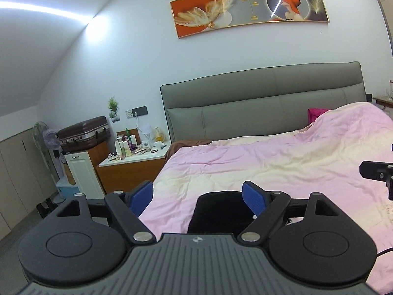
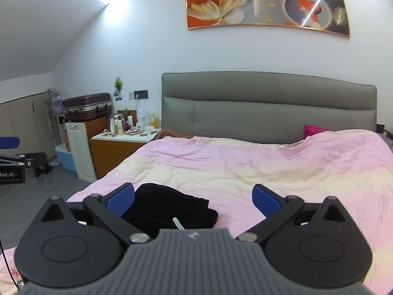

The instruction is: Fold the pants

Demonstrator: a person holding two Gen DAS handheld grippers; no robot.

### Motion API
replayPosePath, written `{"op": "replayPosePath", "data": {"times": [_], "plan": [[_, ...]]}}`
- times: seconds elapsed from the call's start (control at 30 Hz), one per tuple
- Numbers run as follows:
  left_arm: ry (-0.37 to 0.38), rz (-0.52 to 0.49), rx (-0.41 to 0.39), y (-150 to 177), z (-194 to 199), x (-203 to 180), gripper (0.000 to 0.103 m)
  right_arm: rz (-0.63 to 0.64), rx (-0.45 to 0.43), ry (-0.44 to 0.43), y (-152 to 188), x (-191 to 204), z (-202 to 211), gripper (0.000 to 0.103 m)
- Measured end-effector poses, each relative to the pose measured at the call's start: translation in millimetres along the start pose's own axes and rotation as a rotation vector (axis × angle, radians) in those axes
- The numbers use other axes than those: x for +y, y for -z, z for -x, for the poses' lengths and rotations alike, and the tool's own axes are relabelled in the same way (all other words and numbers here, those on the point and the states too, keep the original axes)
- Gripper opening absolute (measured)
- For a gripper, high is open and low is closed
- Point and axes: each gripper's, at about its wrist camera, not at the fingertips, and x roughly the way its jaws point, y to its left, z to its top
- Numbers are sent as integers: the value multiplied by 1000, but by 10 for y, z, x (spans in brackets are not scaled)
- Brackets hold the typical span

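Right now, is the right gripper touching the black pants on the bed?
Cannot tell. In the right wrist view the open right gripper overlaps the black pants at its left finger, but no contact or gap shows plainly.

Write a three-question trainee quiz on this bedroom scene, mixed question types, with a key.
1. True or false: the left gripper is shut on the black pants.
2. What do the pants lie on? A) the nightstand B) the pink duvet C) the floor
3. Fill in: both grippers' jaws stand ____.

Key: 1 false, since its jaws are apart and grip nothing. 2 B. 3 open; the right gripper holds nothing either.
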Motion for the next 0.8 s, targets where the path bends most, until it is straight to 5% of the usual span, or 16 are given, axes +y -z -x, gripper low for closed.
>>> {"op": "replayPosePath", "data": {"times": [0.33, 0.8], "plan": [[-1, 96, 176, 557, 89, -208, 97, -12, -2, 50, 581, 128, 584, 98], [20, 89, 361, 943, -340, -378, 97, -83, 192, 121, 1030, 37, -166, 98]]}}
